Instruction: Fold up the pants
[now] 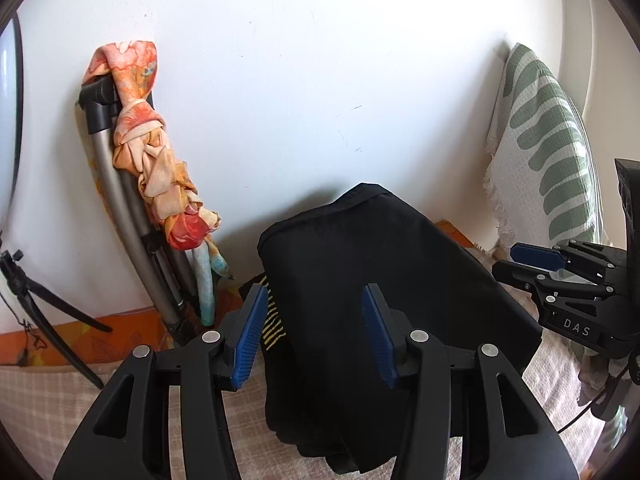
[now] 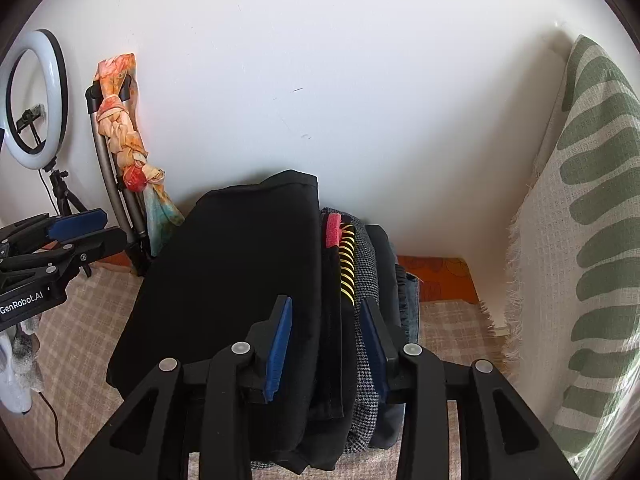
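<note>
Pants (image 2: pixel 240 280), black and already folded, lie atop a stack of folded clothes (image 2: pixel 366 280) on the checked blanket (image 2: pixel 80 320), so with both the left gripper (image 1: pixel 316 336) and right gripper (image 2: pixel 326 344) spread wide and empty, squaring the pile seems next.

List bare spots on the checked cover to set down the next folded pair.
Free: checked cover between the black folded pants and the left gripper; also a strip between the clothes stack and leaf-print cushion. Crowded: the stack itself and the tripod corner.
</note>
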`<action>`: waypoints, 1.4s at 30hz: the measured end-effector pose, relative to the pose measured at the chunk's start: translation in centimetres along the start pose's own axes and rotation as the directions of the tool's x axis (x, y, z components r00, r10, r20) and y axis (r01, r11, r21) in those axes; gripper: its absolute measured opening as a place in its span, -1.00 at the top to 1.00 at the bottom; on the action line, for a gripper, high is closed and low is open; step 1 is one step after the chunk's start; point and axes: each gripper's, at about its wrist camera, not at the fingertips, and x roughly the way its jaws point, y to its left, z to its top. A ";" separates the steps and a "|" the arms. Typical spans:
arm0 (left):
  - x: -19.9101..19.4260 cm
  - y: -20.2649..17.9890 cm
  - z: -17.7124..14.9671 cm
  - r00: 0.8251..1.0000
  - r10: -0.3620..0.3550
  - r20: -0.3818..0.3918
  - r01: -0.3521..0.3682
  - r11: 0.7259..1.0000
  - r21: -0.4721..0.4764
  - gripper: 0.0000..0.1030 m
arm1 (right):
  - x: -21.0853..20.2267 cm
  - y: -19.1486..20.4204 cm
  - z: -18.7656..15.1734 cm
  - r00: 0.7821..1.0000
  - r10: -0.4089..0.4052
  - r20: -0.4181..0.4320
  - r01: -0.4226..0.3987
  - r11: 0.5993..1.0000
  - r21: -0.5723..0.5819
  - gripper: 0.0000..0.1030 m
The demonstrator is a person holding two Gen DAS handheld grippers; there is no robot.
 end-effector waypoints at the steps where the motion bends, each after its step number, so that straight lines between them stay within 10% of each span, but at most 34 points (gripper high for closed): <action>1: -0.7 0.0 -0.1 1.000 -0.005 0.006 0.005 1.000 0.001 0.06 | -0.5 0.1 -0.1 1.000 -0.001 0.004 0.001 1.000 0.004 0.26; 26: -16.2 -0.5 -8.6 0.993 -0.026 0.118 0.026 1.000 -0.002 -0.37 | -13.7 9.0 -8.3 0.985 -0.037 0.167 0.029 0.998 0.053 -0.97; 42: -21.3 2.0 -17.6 0.989 0.056 0.139 -0.041 0.993 -0.111 -0.56 | -17.6 13.9 -15.1 0.971 -0.094 0.220 0.068 0.990 0.123 -1.00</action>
